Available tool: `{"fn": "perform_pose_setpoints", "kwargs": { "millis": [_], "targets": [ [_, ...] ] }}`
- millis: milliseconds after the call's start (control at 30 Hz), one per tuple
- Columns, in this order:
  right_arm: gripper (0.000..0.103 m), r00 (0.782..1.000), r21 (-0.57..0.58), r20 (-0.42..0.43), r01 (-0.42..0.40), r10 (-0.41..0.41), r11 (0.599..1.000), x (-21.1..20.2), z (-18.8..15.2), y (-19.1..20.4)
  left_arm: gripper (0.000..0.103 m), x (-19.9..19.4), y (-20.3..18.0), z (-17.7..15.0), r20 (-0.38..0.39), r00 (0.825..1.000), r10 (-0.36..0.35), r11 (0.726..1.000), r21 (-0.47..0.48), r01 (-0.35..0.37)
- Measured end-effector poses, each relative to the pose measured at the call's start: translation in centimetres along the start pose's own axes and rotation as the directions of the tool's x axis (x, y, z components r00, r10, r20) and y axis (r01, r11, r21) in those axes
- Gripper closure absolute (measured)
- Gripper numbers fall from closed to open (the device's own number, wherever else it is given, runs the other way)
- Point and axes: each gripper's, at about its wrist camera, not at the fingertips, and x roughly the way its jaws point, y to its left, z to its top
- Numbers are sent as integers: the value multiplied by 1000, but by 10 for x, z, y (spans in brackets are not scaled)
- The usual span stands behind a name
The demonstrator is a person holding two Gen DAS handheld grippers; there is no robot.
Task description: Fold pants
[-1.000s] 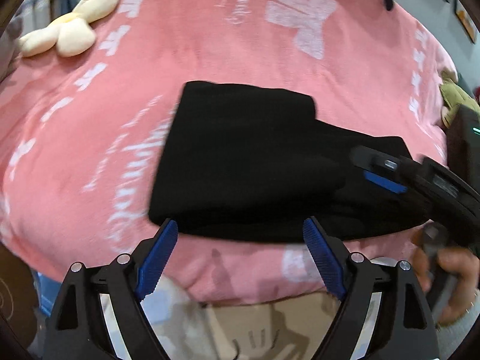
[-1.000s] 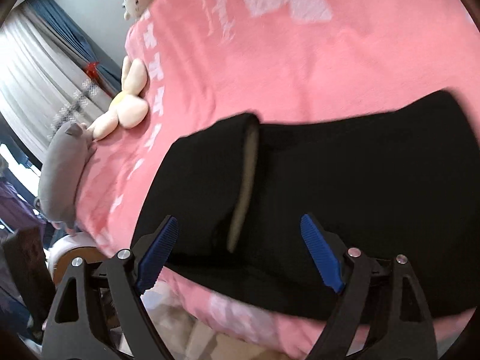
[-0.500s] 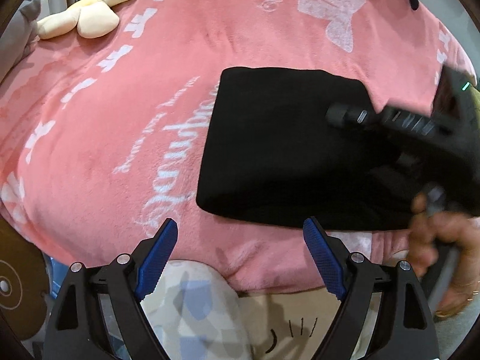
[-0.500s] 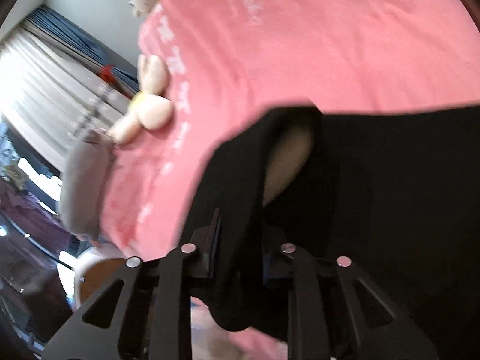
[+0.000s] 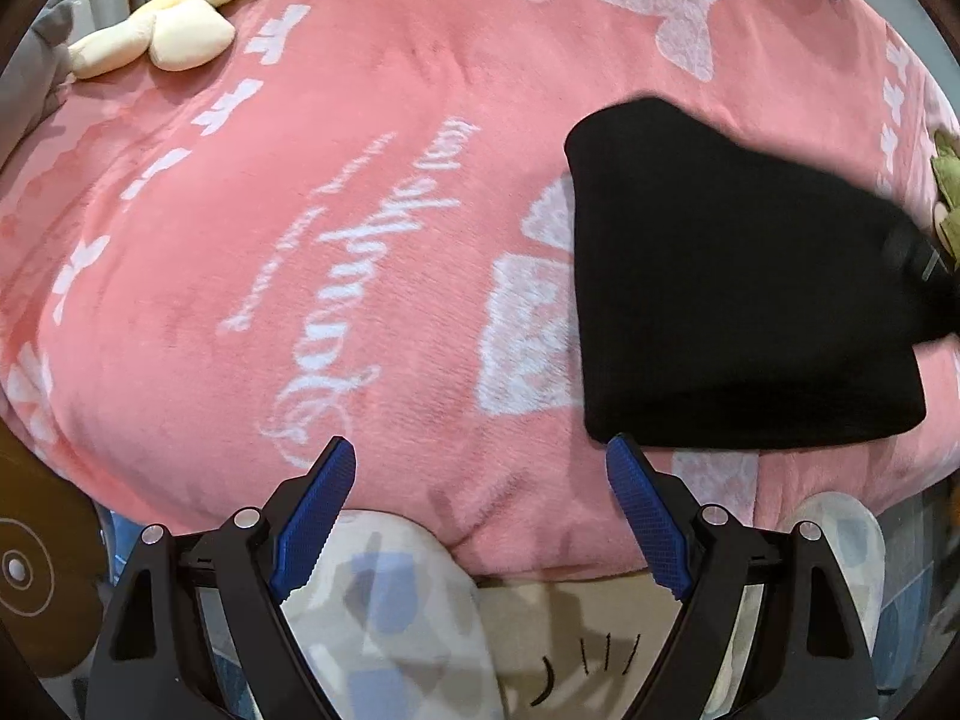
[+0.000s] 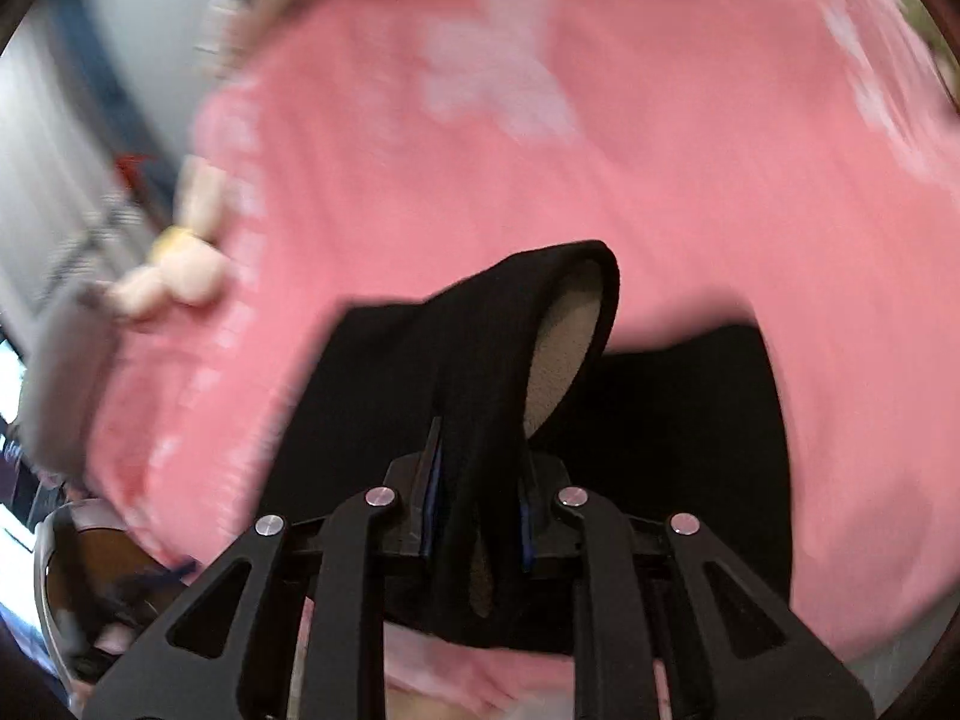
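The black pants (image 5: pixel 732 294) lie folded into a compact block on the pink blanket (image 5: pixel 360 228), at the right of the left wrist view. My left gripper (image 5: pixel 480 516) is open and empty, near the bed's front edge, left of the pants. My right gripper (image 6: pixel 477 498) is shut on an edge of the pants (image 6: pixel 480 372) and holds it lifted; the beige lining (image 6: pixel 564 354) shows inside the raised fold. The right gripper's body shows dimly at the right edge of the left wrist view (image 5: pixel 918 264).
A cream plush toy (image 5: pixel 174 30) lies at the far left of the bed, also in the right wrist view (image 6: pixel 180 276). A green plush (image 5: pixel 948 204) sits at the right edge. A patterned cloth (image 5: pixel 390 612) lies below the bed's front edge.
My right gripper closed on the pants' edge and lifted it, dragging the pants rightward. My left gripper stayed open and shifted left, away from the pants.
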Motion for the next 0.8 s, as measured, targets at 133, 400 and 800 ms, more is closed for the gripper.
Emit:
{"fn": "perform_pose_setpoints", "kwargs": {
  "millis": [133, 400, 800],
  "targets": [
    [84, 999, 89, -17, -43, 45, 995, 15, -20, -26, 20, 8, -10, -1, -31, 1000, 0, 1000, 12, 0],
    [86, 991, -93, 121, -44, 55, 995, -47, 16, 16, 20, -1, -23, 0, -3, 1000, -20, 999, 35, 20],
    [33, 999, -24, 32, 19, -18, 1000, -9, 20, -38, 20, -6, -26, 7, 1, 991, -136, 990, -20, 136]
  ]
}}
